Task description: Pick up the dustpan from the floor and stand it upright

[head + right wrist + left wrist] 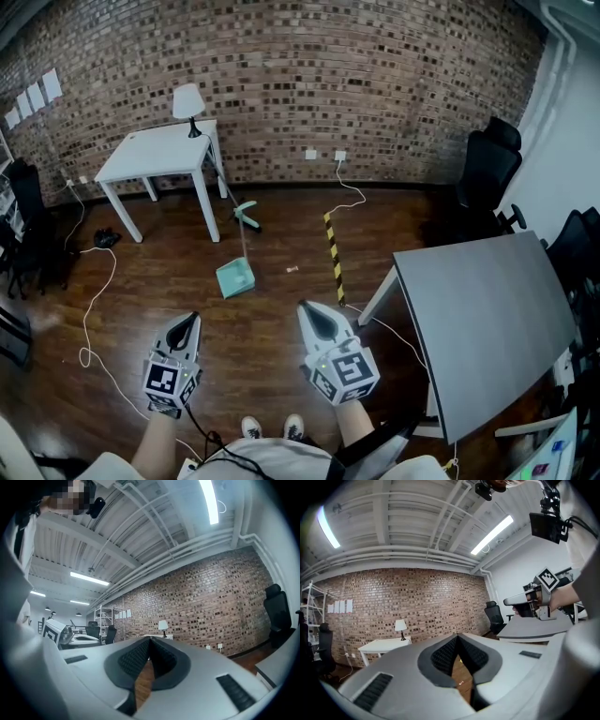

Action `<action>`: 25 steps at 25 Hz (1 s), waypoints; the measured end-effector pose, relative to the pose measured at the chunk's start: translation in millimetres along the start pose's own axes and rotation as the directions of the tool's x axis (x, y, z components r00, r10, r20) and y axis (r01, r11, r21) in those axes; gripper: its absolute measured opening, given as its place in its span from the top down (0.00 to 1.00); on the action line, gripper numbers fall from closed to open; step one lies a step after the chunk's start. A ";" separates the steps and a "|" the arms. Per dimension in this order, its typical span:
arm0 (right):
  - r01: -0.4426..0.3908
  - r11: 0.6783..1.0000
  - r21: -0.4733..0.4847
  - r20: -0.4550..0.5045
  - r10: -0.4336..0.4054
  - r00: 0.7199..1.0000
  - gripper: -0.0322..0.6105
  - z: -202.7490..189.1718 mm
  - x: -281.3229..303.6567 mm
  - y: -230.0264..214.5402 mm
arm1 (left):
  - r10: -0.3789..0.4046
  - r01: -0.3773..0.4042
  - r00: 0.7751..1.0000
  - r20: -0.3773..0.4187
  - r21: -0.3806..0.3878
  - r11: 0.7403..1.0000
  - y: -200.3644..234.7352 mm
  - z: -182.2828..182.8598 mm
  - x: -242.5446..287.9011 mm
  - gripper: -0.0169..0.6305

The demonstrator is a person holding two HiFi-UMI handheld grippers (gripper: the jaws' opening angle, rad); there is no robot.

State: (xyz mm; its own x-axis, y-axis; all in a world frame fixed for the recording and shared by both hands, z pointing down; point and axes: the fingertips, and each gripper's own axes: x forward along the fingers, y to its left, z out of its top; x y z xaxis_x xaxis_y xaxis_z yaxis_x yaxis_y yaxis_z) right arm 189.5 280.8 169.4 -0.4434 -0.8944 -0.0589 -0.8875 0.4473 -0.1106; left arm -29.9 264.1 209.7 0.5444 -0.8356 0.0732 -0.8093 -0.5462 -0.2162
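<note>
The teal dustpan lies on the dark wood floor, well ahead of both grippers and touched by neither; its pan is the near end, and its thin handle runs away toward the brick wall. A teal piece sits at the handle's far end, near a leg of the white counter; what that piece is cannot be told.

The left gripper is held low over the floor and points forward; in the left gripper view its jaws are together, the dark ribbed pads meet at the tip, and nothing is between them. The right gripper is just beside it, also pointing forward; in the right gripper view its jaws are likewise closed together and empty, with only floor showing below the pads.

A white lamp stands on the white counter's far corner; a grey counter fills the right side; a black office chair stands beyond it. A yellow-and-black striped strip lies on the floor to the right of the dustpan; a white cable trails over the floor at the left; the person's shoes show at the bottom edge.
</note>
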 end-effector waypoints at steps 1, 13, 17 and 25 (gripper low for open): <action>-0.004 1.000 -0.004 -0.001 0.004 1.000 0.99 0.4 2.3 3.1 | -0.003 0.003 1.000 0.005 0.000 1.000 0.5 0.8 0.4 0.96; -0.013 0.999 -0.029 0.024 0.014 1.000 0.99 12.6 13.3 23.8 | -0.012 0.013 0.998 0.055 -0.001 1.000 9.9 16.3 -5.1 0.96; -0.016 0.999 -0.040 0.037 0.017 0.999 0.99 17.4 13.4 29.5 | -0.012 0.012 0.998 0.065 -0.002 1.000 12.3 22.1 -9.5 0.96; -0.018 0.997 -0.071 0.071 0.023 0.997 0.99 36.6 16.4 30.1 | -0.021 0.018 0.990 0.139 0.021 1.000 13.6 50.1 -15.6 0.96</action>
State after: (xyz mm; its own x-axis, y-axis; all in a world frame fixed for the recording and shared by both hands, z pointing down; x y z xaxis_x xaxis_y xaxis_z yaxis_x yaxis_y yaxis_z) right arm 160.1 279.7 128.7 -0.4535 -0.8814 -0.1321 -0.8861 0.4618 -0.0388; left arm -38.4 272.7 156.9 0.5866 -0.8078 -0.0578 -0.7944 -0.5601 -0.2351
